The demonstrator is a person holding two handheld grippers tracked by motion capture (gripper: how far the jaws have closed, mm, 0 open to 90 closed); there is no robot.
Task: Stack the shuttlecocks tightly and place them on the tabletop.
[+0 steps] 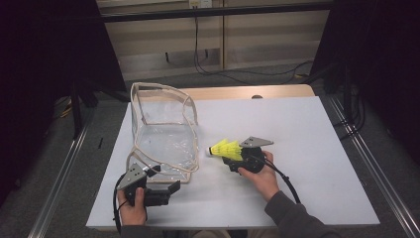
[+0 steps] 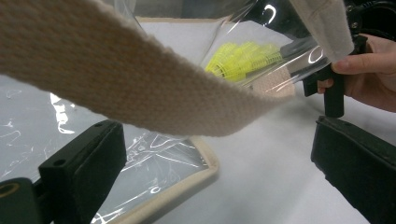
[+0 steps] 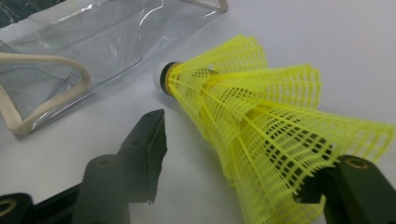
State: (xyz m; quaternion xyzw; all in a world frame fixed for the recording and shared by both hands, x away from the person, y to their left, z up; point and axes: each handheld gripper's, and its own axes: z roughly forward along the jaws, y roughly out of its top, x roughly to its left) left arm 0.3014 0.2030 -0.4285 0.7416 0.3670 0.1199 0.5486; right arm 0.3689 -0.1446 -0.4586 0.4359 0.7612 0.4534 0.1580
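Note:
A yellow shuttlecock (image 1: 225,148) with a white cork tip lies on the white table top (image 1: 307,148), cork toward a clear plastic bag (image 1: 163,134) with cream webbing trim. My right gripper (image 1: 230,157) points left at it. In the right gripper view the shuttlecock (image 3: 261,126) sits between the jaws of my right gripper (image 3: 252,144); the left jaw stands apart from the skirt, and the right jaw is half hidden behind it. My left gripper (image 1: 171,193) rests open at the bag's near corner. In the left gripper view the webbing strap (image 2: 116,79) crosses above my left gripper (image 2: 217,135).
The bag stands open-topped at the table's left, with its handle loop (image 3: 28,84) lying on the table. Through the clear plastic the shuttlecock (image 2: 243,60) shows, with the person's right hand (image 2: 369,70) beyond. Metal rails (image 1: 64,173) flank the table; cables (image 1: 218,69) lie on the floor behind.

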